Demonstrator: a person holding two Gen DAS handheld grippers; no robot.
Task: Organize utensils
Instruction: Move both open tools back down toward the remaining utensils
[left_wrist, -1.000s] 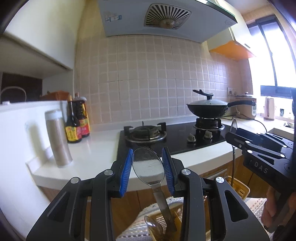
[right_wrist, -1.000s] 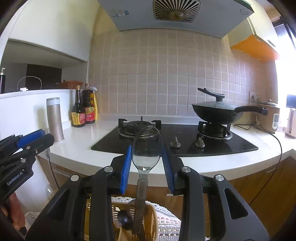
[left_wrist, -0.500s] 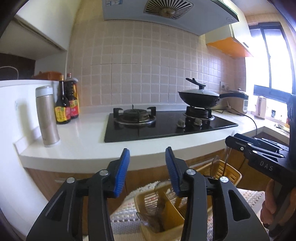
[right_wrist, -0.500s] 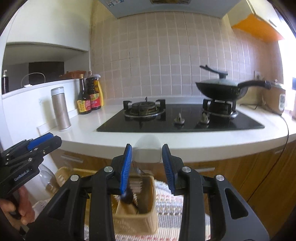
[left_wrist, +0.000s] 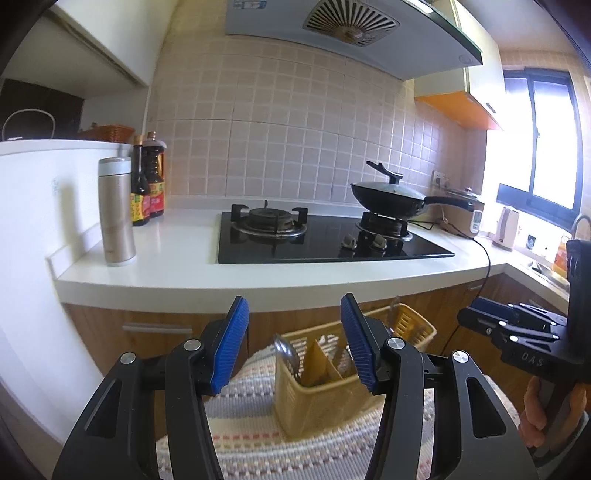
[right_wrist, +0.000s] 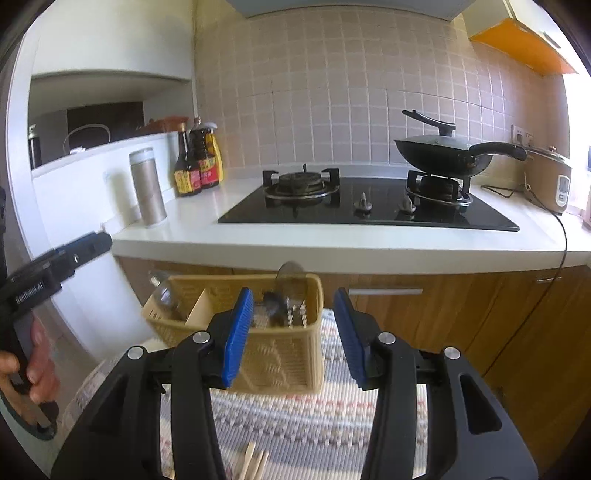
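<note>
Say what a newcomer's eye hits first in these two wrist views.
The left hand-held gripper and right hand-held gripper fill the foreground, blue pads apart and opening, nothing between them. Just beyond sits the yellow utensil basket on a striped woven mat, spoons standing in its compartments. Behind, on the white counter, a lidded black wok sits on the right burner of the black stove.

Yellow divided caddy (right_wrist: 280, 354) on striped mat, spoons (right_wrist: 291, 280) and forks upright inside

Kitchen interior. Beige tiled wall (left_wrist: 288, 147) behind a white tabletop (left_wrist: 177, 251) with inset black gas hob (left_wrist: 325, 243). Range hood (left_wrist: 351, 33) overhead. Wooden base cabinets (right_wrist: 517, 314) below. Bright daylight enters through a window (left_wrist: 546, 147) at right.
</note>
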